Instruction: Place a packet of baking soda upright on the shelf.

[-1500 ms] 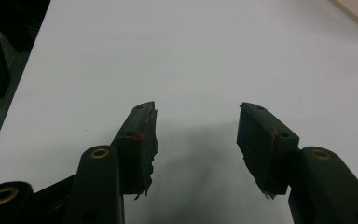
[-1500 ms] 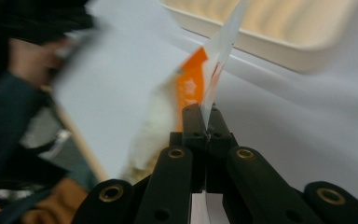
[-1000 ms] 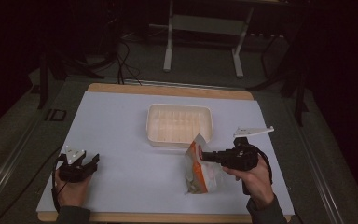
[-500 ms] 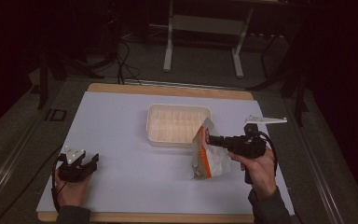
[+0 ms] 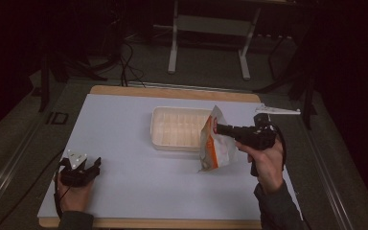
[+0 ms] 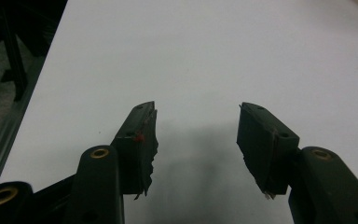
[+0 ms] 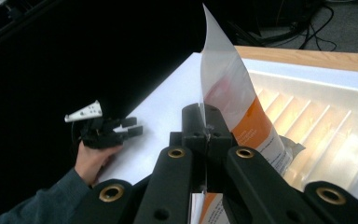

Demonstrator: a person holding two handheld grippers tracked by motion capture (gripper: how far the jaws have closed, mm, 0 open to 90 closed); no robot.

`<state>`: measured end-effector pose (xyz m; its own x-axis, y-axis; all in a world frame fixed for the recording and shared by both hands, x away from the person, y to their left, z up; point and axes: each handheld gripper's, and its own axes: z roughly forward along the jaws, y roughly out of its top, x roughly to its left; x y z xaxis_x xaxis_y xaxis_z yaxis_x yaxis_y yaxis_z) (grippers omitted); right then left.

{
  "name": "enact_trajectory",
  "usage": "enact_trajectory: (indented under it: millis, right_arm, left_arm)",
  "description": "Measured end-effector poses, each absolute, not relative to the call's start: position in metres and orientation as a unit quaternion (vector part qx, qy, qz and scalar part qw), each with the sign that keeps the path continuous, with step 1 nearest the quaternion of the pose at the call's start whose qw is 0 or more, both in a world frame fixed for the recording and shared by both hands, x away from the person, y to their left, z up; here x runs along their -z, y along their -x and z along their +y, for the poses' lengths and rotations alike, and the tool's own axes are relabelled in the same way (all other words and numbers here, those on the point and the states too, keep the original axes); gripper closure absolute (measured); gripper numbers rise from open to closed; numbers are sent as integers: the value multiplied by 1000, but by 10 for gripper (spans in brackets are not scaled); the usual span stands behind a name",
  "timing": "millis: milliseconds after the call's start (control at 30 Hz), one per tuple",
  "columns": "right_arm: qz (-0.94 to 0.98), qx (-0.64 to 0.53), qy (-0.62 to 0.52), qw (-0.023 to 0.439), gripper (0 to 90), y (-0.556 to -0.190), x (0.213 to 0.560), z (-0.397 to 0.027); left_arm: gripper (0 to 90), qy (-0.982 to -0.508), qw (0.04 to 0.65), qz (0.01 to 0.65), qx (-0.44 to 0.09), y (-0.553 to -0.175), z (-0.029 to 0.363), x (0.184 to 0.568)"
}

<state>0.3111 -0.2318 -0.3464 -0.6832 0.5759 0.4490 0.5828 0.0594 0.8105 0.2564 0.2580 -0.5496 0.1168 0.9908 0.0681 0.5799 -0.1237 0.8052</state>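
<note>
We see the white surface [image 5: 124, 139] carrying a ribbed tray [image 5: 177, 129] set centrally, within easy reach of either hand. The orange-and-white bag [image 5: 215, 143] hangs just beside the tray's right end, pinched at its upper edge by the right gripper [image 5: 216, 128], whose fingers are clamped on it, likely for tipping toward the tray. The left gripper [image 5: 79, 170] rests apart near the front left corner, fingers [image 6: 140, 135] wide around nothing (seemingly waiting).

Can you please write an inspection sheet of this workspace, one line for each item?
Surface: pale blue-white sheet on a wooden board.
Job's things: orange-and-white plastic pouch, lifted beside the ribbed white plastic tray.
Clutter: nothing seen.
Grippers: right gripper shut on the pouch's edge; left gripper open and empty, low over the sheet.
Cables: black cables on the floor behind the table.
Surroundings: dark room, grey metal stand behind.
</note>
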Motion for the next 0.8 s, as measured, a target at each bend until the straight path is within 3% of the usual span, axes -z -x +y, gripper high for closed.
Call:
enact_trajectory:
  millis: [800]
  right_arm:
    - [-717, 566, 406, -29, 900, -349, 325, -199]
  left_arm:
    - [472, -679, 310, 577, -332, -256, 255, 550]
